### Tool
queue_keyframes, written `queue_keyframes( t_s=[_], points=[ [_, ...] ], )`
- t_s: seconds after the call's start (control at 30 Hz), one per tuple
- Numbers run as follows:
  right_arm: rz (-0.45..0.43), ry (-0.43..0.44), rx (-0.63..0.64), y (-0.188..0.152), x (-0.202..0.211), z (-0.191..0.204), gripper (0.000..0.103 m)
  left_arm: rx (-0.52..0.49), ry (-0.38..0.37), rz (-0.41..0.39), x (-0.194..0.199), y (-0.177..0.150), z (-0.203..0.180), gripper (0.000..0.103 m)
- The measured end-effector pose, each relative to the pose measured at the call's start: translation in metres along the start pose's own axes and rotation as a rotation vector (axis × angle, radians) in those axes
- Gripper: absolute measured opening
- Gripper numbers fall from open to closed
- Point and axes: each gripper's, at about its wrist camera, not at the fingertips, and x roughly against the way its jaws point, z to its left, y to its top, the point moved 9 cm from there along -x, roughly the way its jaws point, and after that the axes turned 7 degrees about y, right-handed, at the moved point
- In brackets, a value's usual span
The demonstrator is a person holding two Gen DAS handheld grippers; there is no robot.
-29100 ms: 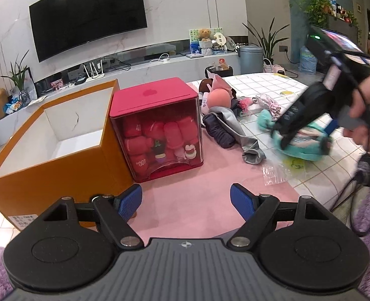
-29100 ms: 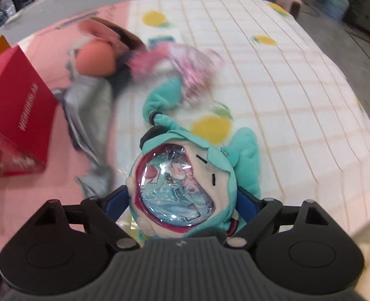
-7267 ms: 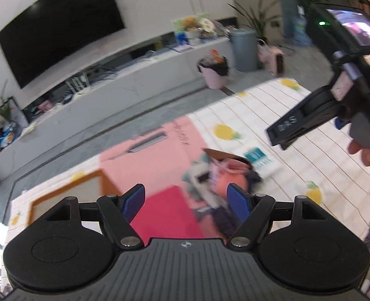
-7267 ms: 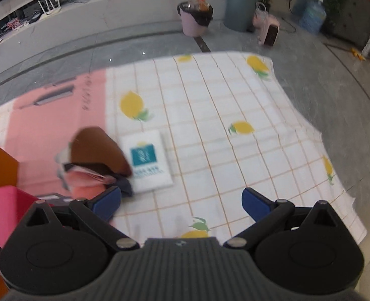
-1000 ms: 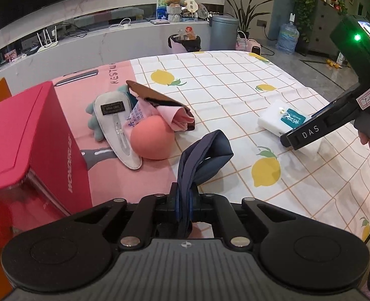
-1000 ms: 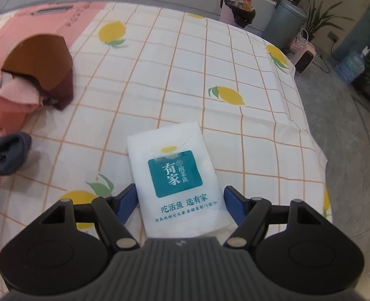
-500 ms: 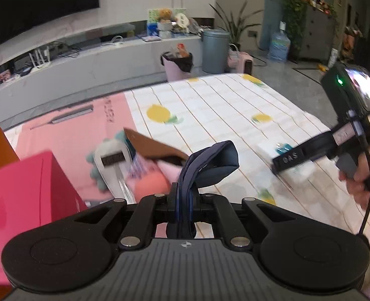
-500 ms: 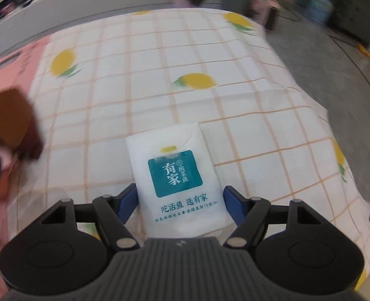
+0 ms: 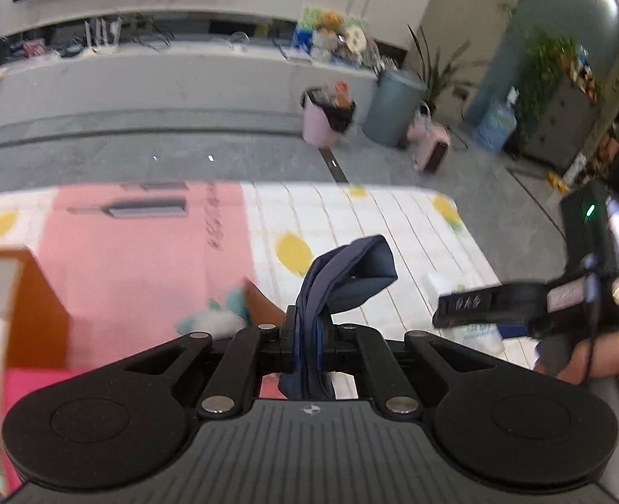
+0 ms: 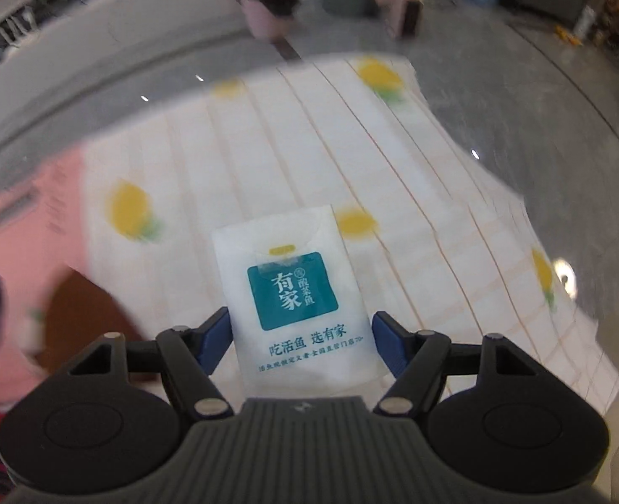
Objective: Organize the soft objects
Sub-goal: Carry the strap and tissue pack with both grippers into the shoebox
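Observation:
My left gripper [image 9: 308, 338] is shut on a folded navy cloth [image 9: 351, 271], which sticks up ahead of the closed fingers, well above the table. My right gripper [image 10: 301, 332] grips a white tissue pack [image 10: 292, 290] with a teal label between its blue pads [image 10: 215, 338], held in the air over the lemon-print tablecloth [image 10: 292, 134]. In the left wrist view the right gripper [image 9: 456, 306] is at the right, held by a hand, with the tissue pack [image 9: 479, 336] under it.
An orange box [image 9: 36, 302] stands at the left, with a red box [image 9: 36, 382] in front of it. A brown flap [image 9: 263, 302] and a teal and white plush [image 9: 221, 317] lie on the pink mat [image 9: 141, 252]. Bins stand on the floor beyond the table.
Both grippers have risen and the table has dropped away below them. The tissue pack has come up off the cloth with the right gripper. The navy cloth stays in the left one.

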Motion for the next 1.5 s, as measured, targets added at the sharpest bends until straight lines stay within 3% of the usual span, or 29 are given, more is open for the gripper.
queue_keyframes(
  t_s=[0.3,0.47,0.67,1.0,1.13,1.33,1.43,1.5],
  points=[
    [-0.168,0.165,0.166,0.053,0.107,0.147,0.071,0.111,0.124,-0.136,0.05,0.044,0.106,0.007],
    [-0.228,0.231,0.274,0.048,0.146,0.23,0.071,0.15,0.216,-0.168,0.073,0.043,0.164,0.007],
    [-0.257,0.338,0.425,0.011,0.162,0.313,0.071,0.157,0.316,-0.159,0.086,0.028,0.221,0.007],
    [-0.142,0.427,0.651,-0.072,0.133,0.399,0.071,0.188,0.362,-0.13,0.076,-0.015,0.267,0.007],
    [-0.081,0.443,0.694,-0.096,0.108,0.416,0.071,0.133,0.391,-0.111,0.055,-0.029,0.267,0.007],
    [-0.007,0.462,0.752,-0.12,0.071,0.439,0.071,0.151,0.367,-0.05,0.04,-0.06,0.28,0.007],
    [0.027,0.463,0.758,-0.125,0.055,0.445,0.071,0.095,0.391,-0.057,0.036,-0.066,0.283,0.007],
    [0.04,0.459,0.772,-0.127,0.043,0.449,0.071,0.107,0.397,-0.009,0.03,-0.072,0.289,0.008]
  ],
)
